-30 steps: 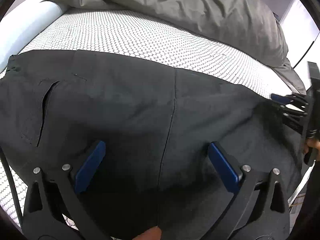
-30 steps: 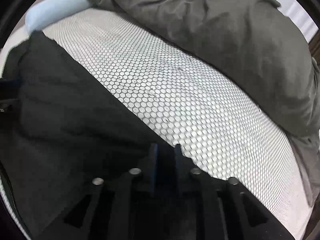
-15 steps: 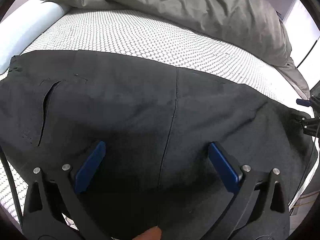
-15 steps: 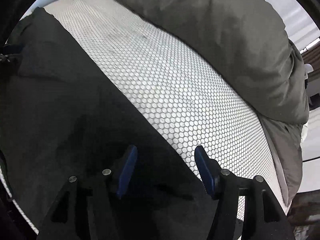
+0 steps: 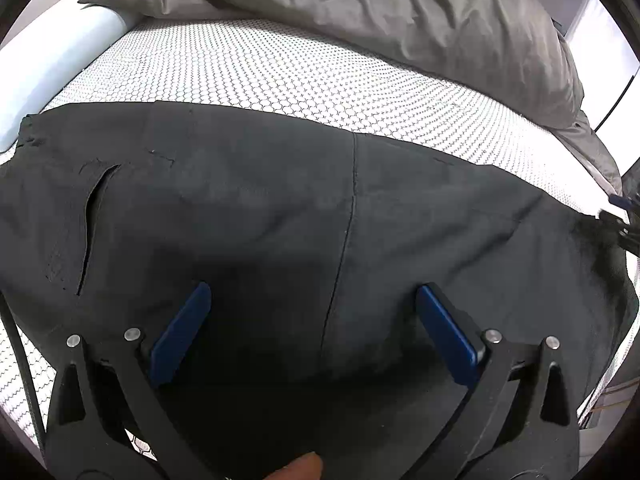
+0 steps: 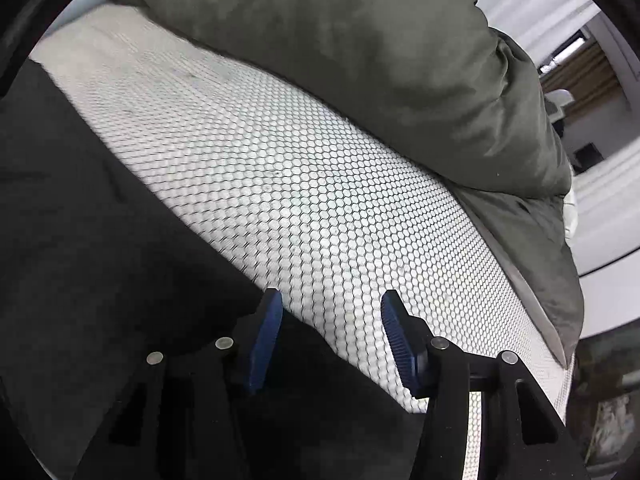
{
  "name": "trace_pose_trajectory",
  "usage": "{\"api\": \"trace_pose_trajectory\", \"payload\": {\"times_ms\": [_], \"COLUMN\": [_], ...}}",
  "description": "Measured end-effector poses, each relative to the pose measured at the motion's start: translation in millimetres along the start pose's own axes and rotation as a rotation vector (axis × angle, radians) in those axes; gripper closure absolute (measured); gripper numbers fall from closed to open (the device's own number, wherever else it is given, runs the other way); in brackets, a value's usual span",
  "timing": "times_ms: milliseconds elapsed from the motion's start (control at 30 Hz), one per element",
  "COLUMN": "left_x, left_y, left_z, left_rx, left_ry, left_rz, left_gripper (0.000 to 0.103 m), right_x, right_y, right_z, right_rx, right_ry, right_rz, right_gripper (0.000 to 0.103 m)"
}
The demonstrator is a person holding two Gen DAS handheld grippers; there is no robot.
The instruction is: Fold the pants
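Note:
Dark charcoal pants (image 5: 260,216) lie flat on the bed, with a pocket slit at the left and a vertical seam down the middle. My left gripper (image 5: 312,308) is open wide and empty, hovering over the near part of the pants. My right gripper (image 6: 330,312) is open and empty above the far edge of the pants (image 6: 100,240), with the honeycomb sheet between its fingers. Part of the right gripper shows at the right edge of the left wrist view (image 5: 624,220), beside the pants' right end.
The pants rest on a white honeycomb-patterned mattress cover (image 5: 280,68), which also shows in the right wrist view (image 6: 320,200). A bunched grey duvet (image 5: 400,8) lies along the far side. A pale blue pillow (image 5: 44,64) sits at the far left. The bed edge is at the right.
My right gripper opened, let go of the pants' right end and drew back to the right. The left gripper stayed open in place.

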State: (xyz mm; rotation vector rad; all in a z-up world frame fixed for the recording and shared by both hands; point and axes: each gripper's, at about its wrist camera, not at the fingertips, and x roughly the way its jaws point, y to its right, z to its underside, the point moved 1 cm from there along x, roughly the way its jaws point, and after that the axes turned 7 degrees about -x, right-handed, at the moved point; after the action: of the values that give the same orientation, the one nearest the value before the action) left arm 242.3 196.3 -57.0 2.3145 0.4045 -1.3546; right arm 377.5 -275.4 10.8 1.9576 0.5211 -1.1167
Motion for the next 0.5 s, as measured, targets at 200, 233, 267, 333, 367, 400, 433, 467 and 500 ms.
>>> {"api": "trace_pose_trajectory", "payload": {"times_ms": [200,233,267,333,367,400,433,467,500], "left_x": [-1,-1,-1,-2,-2,-2,-2,-2,-2], "left_y": [0,1,1,1,2,3,3,3,4], "left_z": [1,1,2,3,3,3,3,3,4], "left_rx": [0.009,0.009,0.01,0.009,0.008,0.007,0.007,0.008,0.009], "left_ry": [0.002,0.003,0.003,0.004,0.002,0.002,0.002,0.002,0.002], "left_rz": [-0.019,-0.022,-0.024,-0.025,-0.023,-0.022,-0.022,-0.023,-0.025], "left_gripper": [0.001,0.001,0.001,0.001,0.001,0.001,0.001,0.001,0.001], "right_x": [-2,3,8,20,24,28,28,26,19], "right_y": [-8,-8,-8,-7,-10,-15,-18,-17,-13], "right_z": [15,19,19,24,24,26,26,27,26], "right_rx": [-0.1,-0.105,-0.1,-0.075,-0.078,-0.113,-0.133,-0.147,-0.137], "right_ry": [-0.088,-0.104,-0.113,-0.131,-0.139,-0.151,-0.151,-0.133,-0.093], "right_rz": [-0.118,-0.098,-0.087,-0.102,-0.106,-0.101,-0.091,-0.067,-0.043], "right_gripper": [0.05,0.05,0.05,0.052,0.057,0.084,0.095,0.095,0.097]}}
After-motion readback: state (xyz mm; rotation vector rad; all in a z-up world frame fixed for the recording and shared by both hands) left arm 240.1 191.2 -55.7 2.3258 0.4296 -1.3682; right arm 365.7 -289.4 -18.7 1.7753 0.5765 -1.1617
